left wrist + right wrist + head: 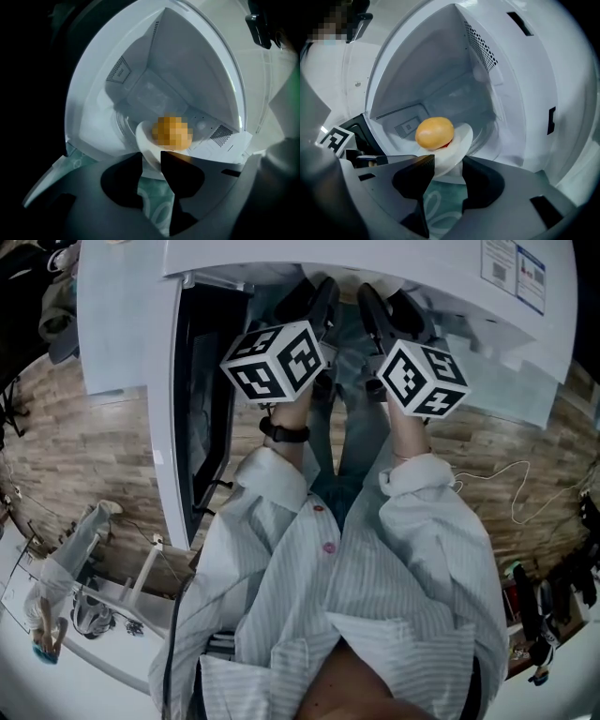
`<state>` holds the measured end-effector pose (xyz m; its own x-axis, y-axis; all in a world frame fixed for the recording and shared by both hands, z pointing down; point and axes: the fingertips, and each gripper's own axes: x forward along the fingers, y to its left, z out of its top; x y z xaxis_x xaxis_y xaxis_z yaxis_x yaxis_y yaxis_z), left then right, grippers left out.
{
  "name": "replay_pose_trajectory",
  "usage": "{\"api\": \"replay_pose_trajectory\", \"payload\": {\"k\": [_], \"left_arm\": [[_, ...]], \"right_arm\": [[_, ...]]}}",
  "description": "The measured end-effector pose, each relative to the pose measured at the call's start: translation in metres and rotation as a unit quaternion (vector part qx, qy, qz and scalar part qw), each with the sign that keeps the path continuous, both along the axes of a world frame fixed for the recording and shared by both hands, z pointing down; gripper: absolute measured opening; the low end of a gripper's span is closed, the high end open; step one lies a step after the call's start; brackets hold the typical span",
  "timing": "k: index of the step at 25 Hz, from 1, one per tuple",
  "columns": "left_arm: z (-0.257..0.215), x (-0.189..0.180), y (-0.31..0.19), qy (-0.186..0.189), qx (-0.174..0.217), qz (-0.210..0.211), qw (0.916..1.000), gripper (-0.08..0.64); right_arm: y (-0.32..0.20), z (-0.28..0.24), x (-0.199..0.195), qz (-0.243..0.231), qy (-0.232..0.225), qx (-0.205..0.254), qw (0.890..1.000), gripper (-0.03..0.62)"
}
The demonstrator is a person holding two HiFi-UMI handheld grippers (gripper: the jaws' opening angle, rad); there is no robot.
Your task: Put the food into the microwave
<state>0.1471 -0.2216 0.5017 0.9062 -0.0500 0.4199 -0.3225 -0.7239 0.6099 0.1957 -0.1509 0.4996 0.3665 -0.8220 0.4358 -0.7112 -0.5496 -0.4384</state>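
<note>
One food item: a round yellow-orange piece (434,133) lies on a white plate (461,137), inside the mouth of the microwave (417,65).
Plate position: past the door opening and near the front of the cavity, its near rim towards the opening. Whether it sits flat on the cavity floor cannot be told.
Left gripper (151,154): fingers stand apart with the plate's near rim between them. They are not pressing on the rim, so they hold nothing.
Right gripper (447,161): fingers stand wider apart, also astride the plate's rim. A gap shows beside one finger, and nothing is held.
Door (202,399): open, swung out to the left in the head view.
Surface: a green patterned cloth (440,206) shows below both grippers at the front of the microwave.
Done, as judged: the food is inside on its plate and appears to be set down and let go.
Left, as judged: draw both grippers back out clear of the rim. Closing the door is not named in the task.
Risk: the plate sits near the front, so a finger catching the rim on the way out could drag it.
</note>
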Motion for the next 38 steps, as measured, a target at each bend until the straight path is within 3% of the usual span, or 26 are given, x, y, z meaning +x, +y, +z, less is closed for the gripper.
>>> {"api": "replay_pose_trajectory", "payload": {"k": [11, 22, 25, 38], "left_arm": [[0.0, 0.001, -0.003, -0.023, 0.032, -0.001, 0.9992, 0.126], [0.001, 0.003, -0.009, -0.057, 0.101, 0.002, 0.9933, 0.172], [0.002, 0.003, -0.017, -0.051, 0.106, -0.004, 0.993, 0.19], [-0.017, -0.01, -0.031, -0.021, 0.108, -0.031, 0.9935, 0.19]], "right_arm": [[-0.001, -0.001, 0.005, 0.002, 0.053, -0.046, 0.998, 0.229], [-0.001, -0.002, 0.011, 0.014, 0.104, -0.086, 0.991, 0.244], [-0.003, -0.003, 0.014, 0.014, 0.12, -0.093, 0.988, 0.25], [-0.005, -0.013, 0.011, -0.005, 0.108, -0.064, 0.992, 0.249]]}}
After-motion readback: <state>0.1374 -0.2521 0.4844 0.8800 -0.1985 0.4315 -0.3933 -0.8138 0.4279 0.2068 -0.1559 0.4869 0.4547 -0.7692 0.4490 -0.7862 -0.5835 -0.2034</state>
